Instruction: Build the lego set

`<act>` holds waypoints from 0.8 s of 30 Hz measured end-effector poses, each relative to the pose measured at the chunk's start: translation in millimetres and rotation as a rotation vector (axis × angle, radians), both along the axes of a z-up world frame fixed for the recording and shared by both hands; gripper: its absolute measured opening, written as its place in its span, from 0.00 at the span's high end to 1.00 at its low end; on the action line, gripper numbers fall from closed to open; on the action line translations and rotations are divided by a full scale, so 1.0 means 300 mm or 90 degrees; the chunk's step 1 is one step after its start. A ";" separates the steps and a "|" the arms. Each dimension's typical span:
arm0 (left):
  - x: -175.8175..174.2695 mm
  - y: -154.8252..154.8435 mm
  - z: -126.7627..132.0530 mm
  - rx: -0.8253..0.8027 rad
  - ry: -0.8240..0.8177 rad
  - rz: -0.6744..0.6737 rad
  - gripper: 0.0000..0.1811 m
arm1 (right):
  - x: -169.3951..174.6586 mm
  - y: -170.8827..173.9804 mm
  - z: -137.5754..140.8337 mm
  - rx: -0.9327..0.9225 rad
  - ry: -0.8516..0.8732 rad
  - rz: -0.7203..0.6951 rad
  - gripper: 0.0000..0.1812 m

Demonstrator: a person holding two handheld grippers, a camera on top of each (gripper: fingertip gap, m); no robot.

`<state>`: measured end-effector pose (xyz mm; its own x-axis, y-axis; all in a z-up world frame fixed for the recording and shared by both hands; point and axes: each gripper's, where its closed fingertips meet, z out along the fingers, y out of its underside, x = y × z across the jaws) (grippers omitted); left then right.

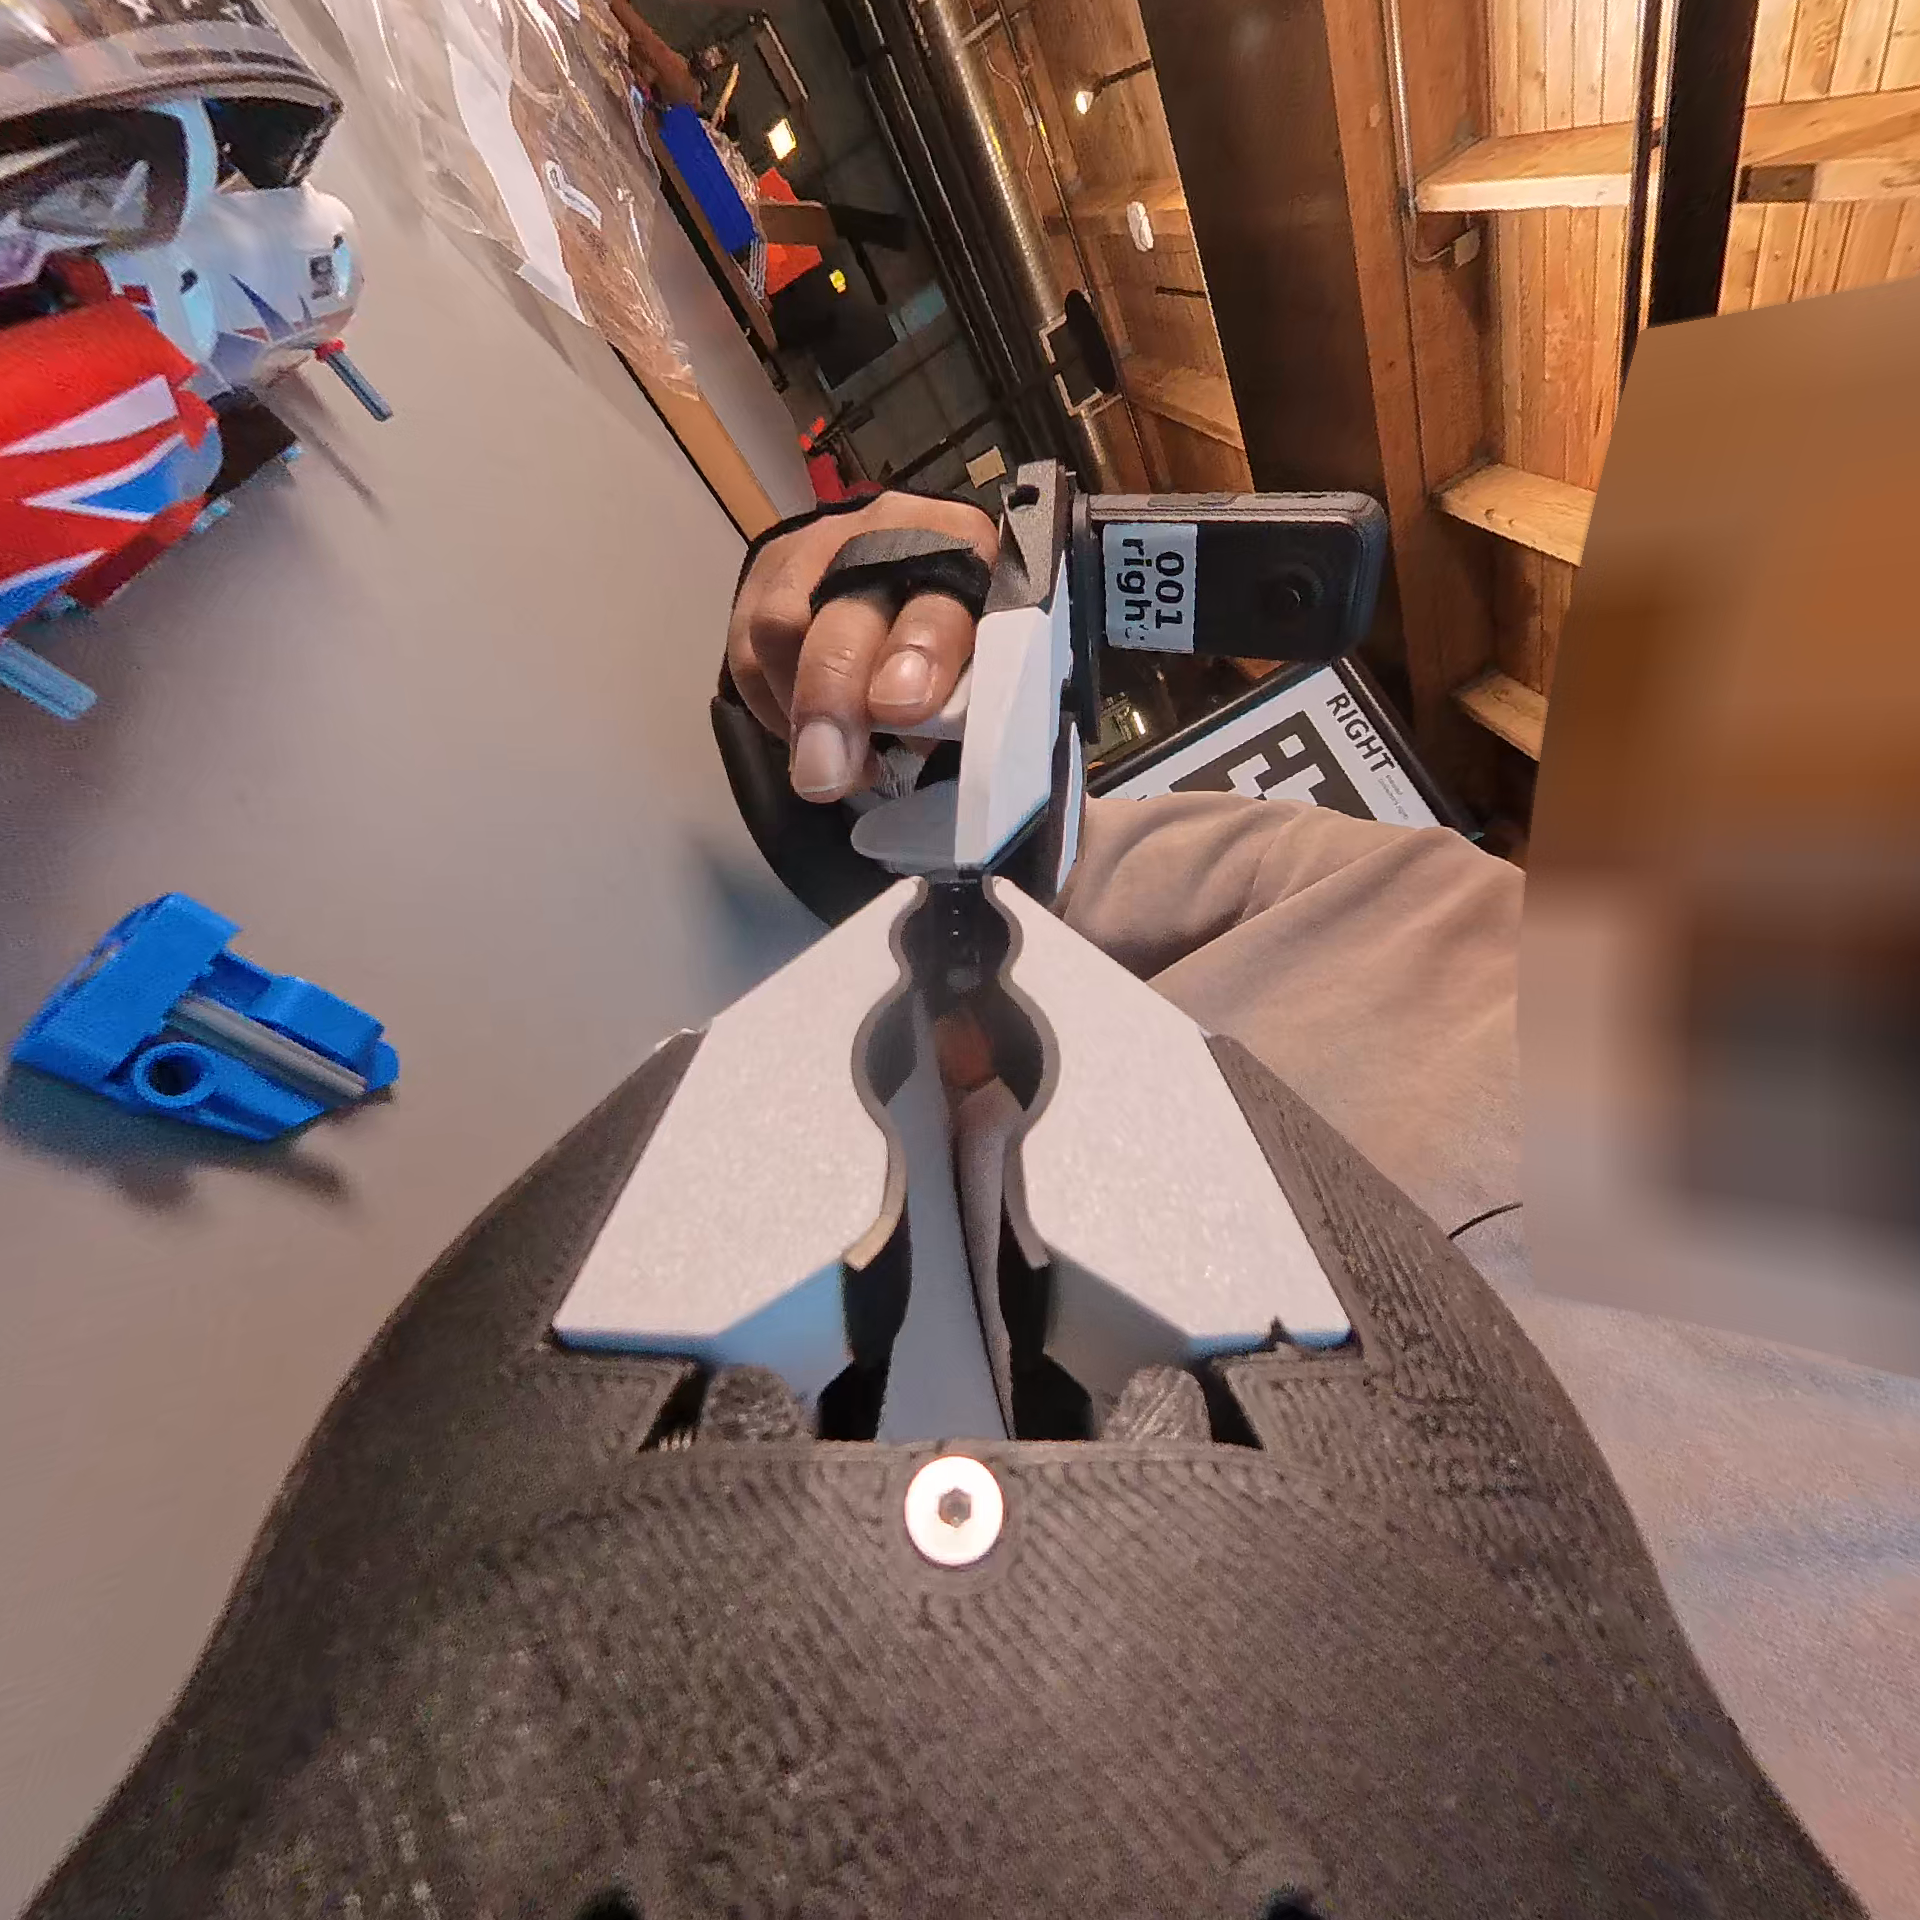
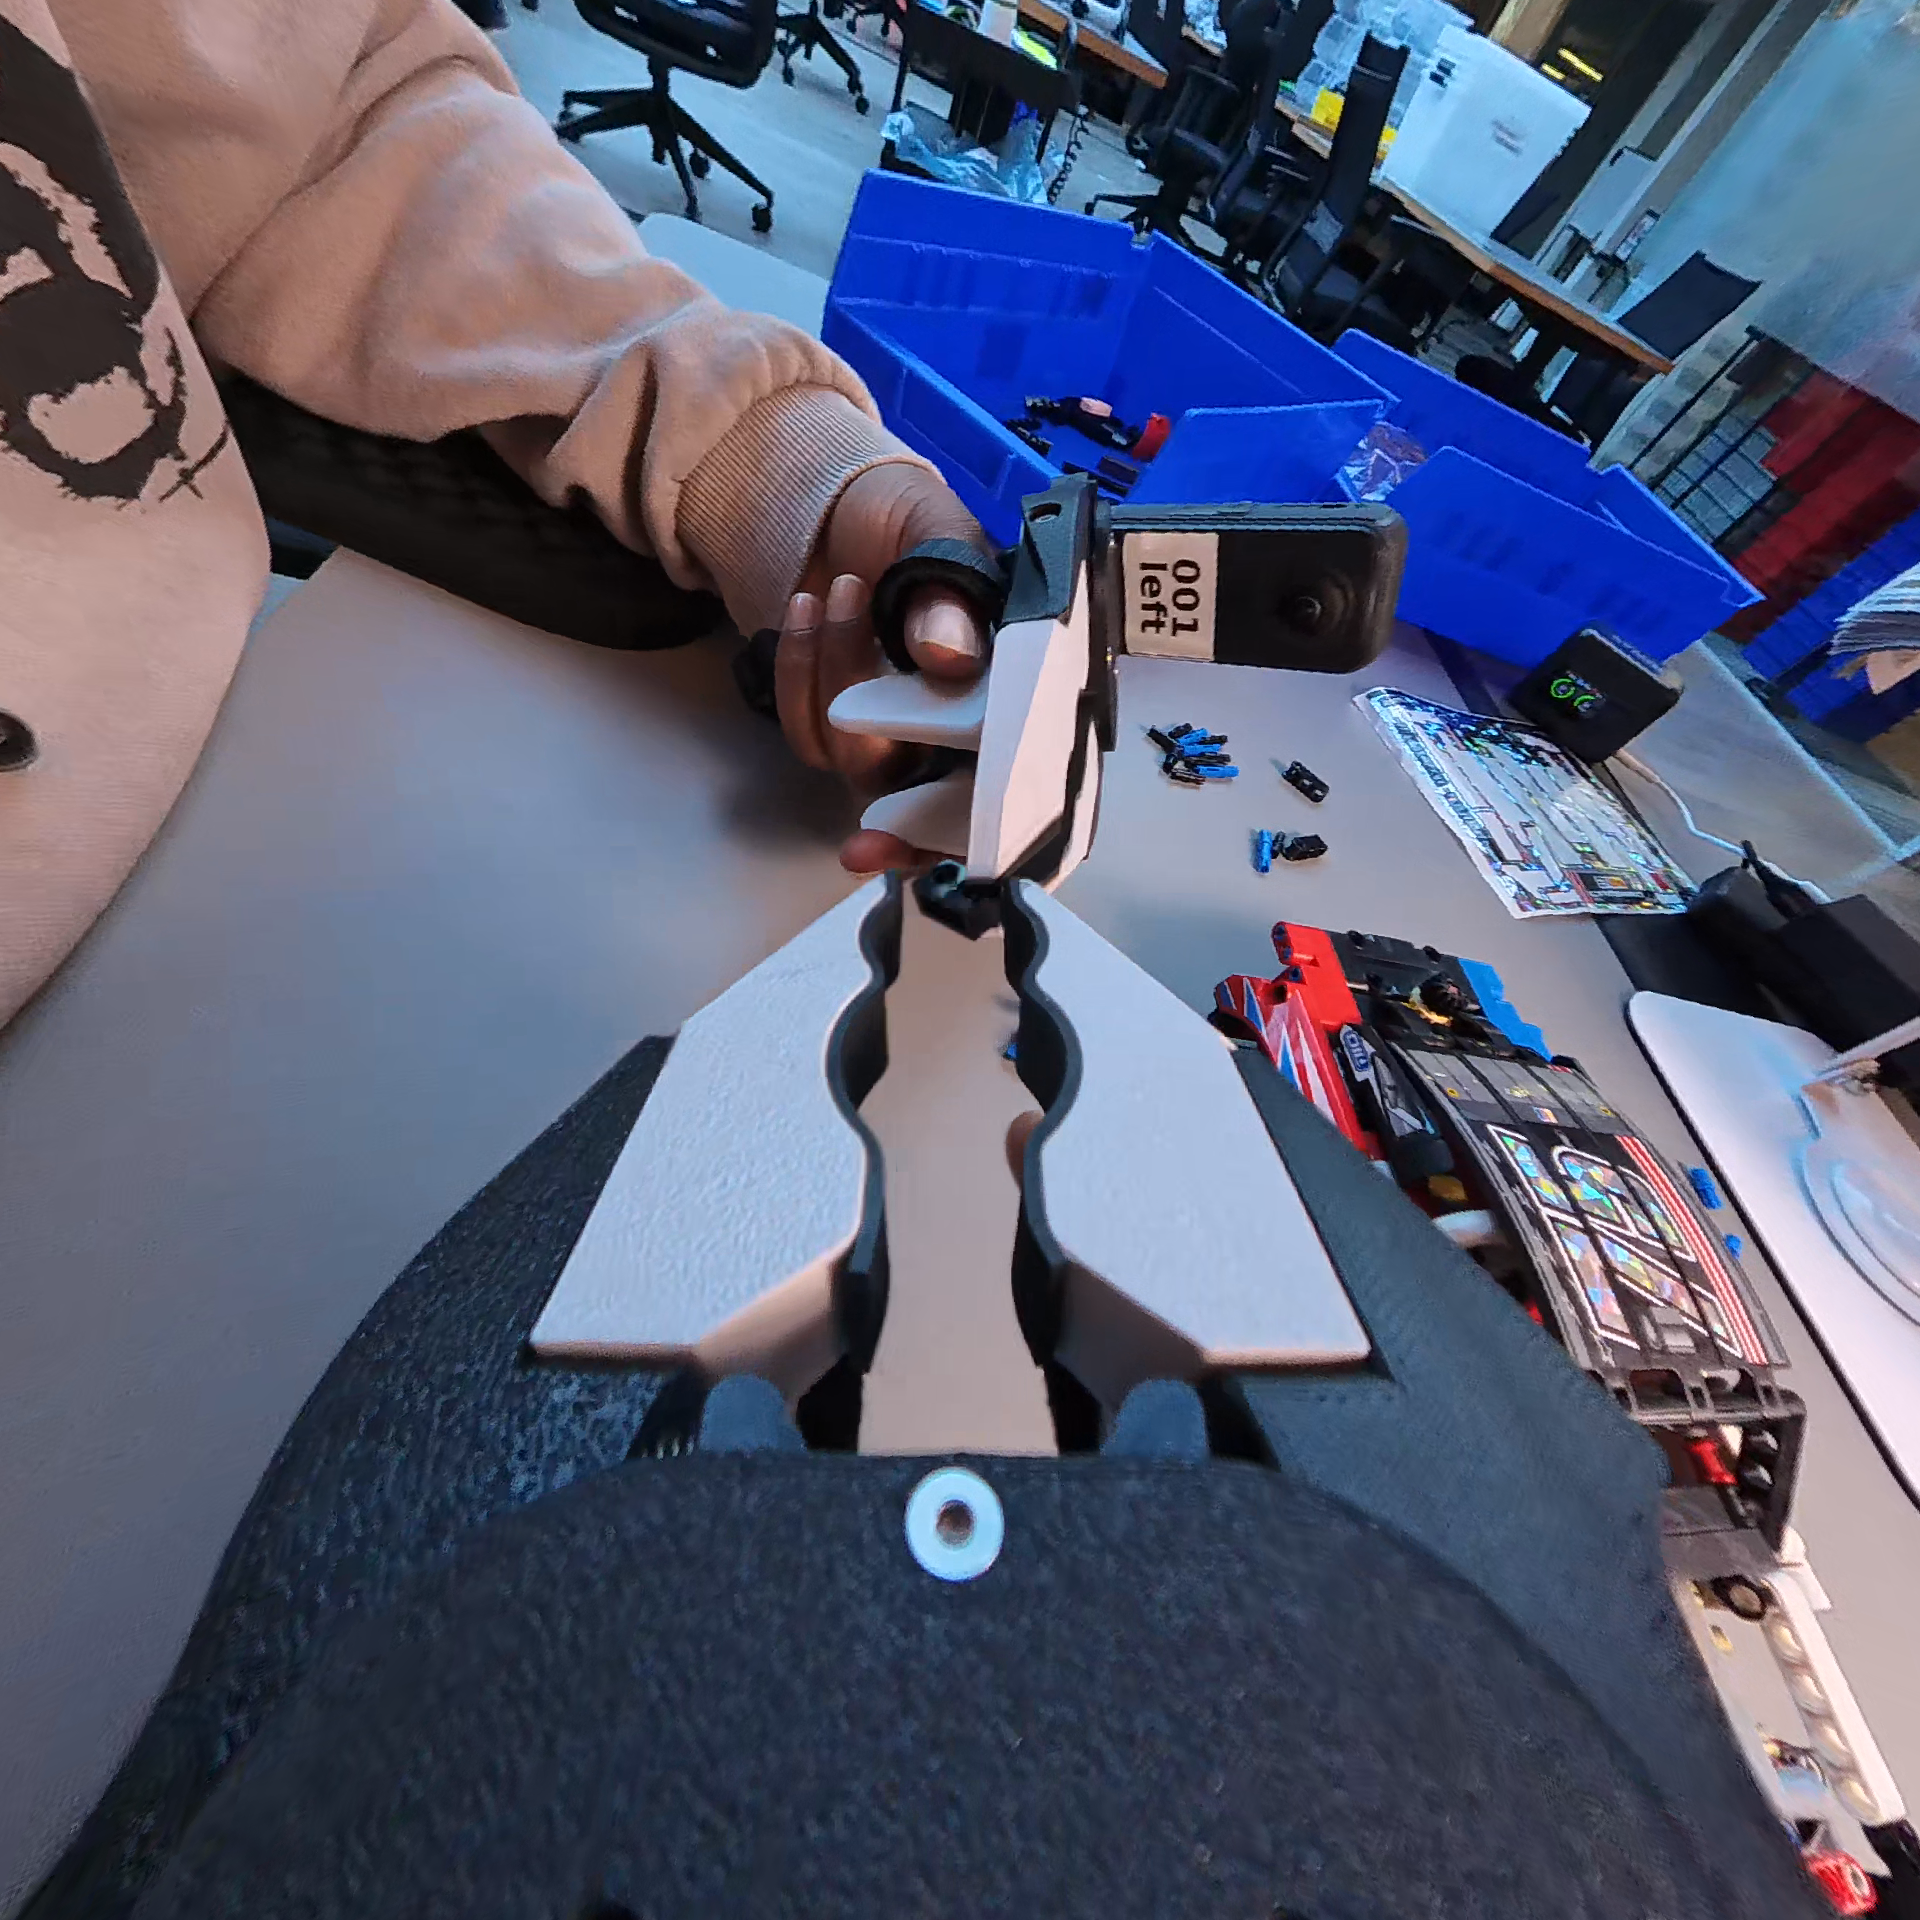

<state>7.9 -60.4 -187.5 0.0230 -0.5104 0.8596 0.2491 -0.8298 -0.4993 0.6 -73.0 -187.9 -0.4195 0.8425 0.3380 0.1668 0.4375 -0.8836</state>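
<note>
The left hand-held gripper (image 1: 951, 896), grey-fingered with a black textured body, has its tips almost together, pinching a small black plastic connector piece (image 1: 954, 940) that stands in the narrow gap between them. The right hand-held gripper (image 2: 961, 896) of the same build meets it tip to tip above the grey table (image 2: 416, 852); its fingers are slightly parted near the tips and close around the same small black piece, seen here at (image 2: 956, 904), though whether both of its tips actually press on the piece is hard to tell. Each gripper is held by a hand in a black fingerless glove, with a beige sweatshirt sleeve (image 2: 582, 343) behind.

Two blue plastic storage bins (image 2: 1039, 312) stand at the far side of the table; the nearer one holds a handful of small black and red parts (image 2: 1091, 426). What the other holds cannot be made out.

The partly built red, white, blue and black lego car (image 2: 1507, 1174) lies on the table just right of the right gripper, its dark roof panels carrying shiny stickers. A loose blue lego sub-assembly with a grey axle (image 1: 208, 1023) lies apart on the table in the left wrist view. Small black and blue pins (image 2: 1200, 753) are scattered near a printed sticker sheet (image 2: 1507, 810).
</note>
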 end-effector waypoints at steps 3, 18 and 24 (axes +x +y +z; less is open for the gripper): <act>0.007 -0.015 0.000 0.003 0.004 -0.017 0.97 | 0.014 -0.008 -0.012 0.017 -0.017 0.017 0.88; -0.028 0.004 -0.073 0.192 0.281 0.077 0.84 | 0.023 0.023 -0.101 -0.043 -0.110 -0.041 0.94; 0.042 -0.062 -0.164 0.366 0.506 0.015 0.89 | 0.031 -0.010 -0.155 -0.104 -0.160 -0.042 0.94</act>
<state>20.5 -79.1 -236.8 0.5027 -0.8386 0.2101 -0.3216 -0.4070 -0.8550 9.9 -75.9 -234.4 -0.4150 0.9055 0.0881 0.4123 0.2736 -0.8690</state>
